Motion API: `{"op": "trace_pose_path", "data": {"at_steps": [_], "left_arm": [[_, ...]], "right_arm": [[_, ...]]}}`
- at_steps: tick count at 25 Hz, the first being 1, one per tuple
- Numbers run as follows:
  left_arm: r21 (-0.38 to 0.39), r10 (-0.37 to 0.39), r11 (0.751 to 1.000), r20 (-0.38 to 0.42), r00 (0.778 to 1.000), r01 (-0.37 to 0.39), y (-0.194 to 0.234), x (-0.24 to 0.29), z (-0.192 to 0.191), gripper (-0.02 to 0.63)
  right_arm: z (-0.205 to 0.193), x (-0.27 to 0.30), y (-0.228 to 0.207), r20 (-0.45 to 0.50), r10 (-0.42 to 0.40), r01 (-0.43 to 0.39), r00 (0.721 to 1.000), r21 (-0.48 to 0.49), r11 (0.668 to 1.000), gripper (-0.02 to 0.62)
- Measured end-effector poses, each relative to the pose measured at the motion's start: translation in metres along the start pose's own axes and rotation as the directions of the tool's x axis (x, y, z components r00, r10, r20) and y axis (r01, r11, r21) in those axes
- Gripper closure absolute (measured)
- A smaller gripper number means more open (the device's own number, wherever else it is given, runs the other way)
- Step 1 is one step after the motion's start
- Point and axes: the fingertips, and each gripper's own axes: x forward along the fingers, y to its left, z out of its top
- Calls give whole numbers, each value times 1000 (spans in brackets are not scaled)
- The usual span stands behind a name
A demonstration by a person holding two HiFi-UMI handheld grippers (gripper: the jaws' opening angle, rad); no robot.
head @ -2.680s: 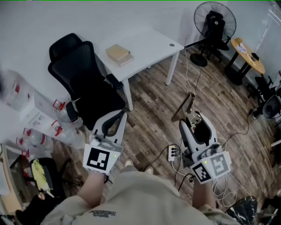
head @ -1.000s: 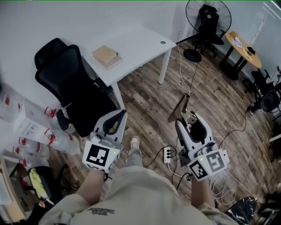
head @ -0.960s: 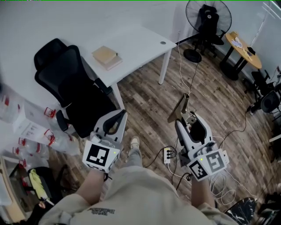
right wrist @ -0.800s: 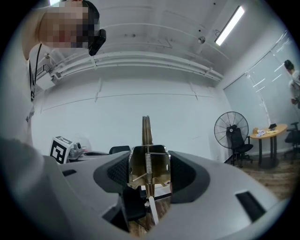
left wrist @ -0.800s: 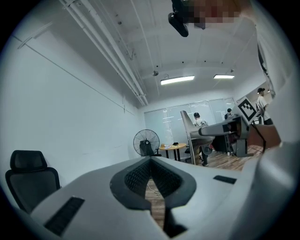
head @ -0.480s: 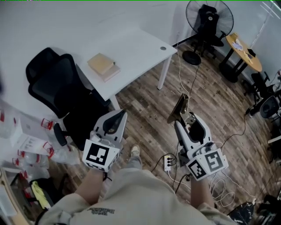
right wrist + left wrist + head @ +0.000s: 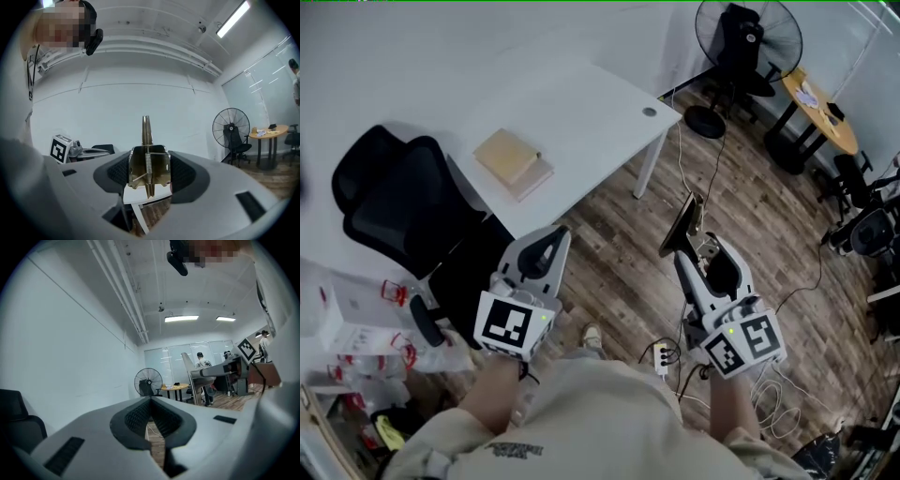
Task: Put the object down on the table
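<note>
The room has a wooden floor (image 7: 619, 272) and a white table (image 7: 581, 103). On the table lies 1 tan box (image 7: 513, 161), and a black chair (image 7: 403, 216) stands just beside it. The 2 grippers are held above the floor, apart from the table. The right gripper (image 7: 697, 249) grasps a brass metal clip (image 7: 682, 228) between its pads (a spring shows in the middle of the clip), so the clip is in the air and not on the table. The left gripper (image 7: 555, 234) is clenched, with nothing between its jaws. A fan (image 7: 748, 37) stands in the far corner.
</note>
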Motion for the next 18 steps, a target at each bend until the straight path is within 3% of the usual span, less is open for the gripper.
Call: {"op": "trace_pose_path", "data": {"at_steps": [7,18], "left_arm": [[-10,-11,1000,6,1000,11,45,35,-9,586],[-38,-28,999,3,1000,28,72,107,-25,586]], "right_arm": [[1,58,-18,-9,-36,36,999,-20,999,353],[-11,113,-75,-24,-68,68,997,17,998,353]]}}
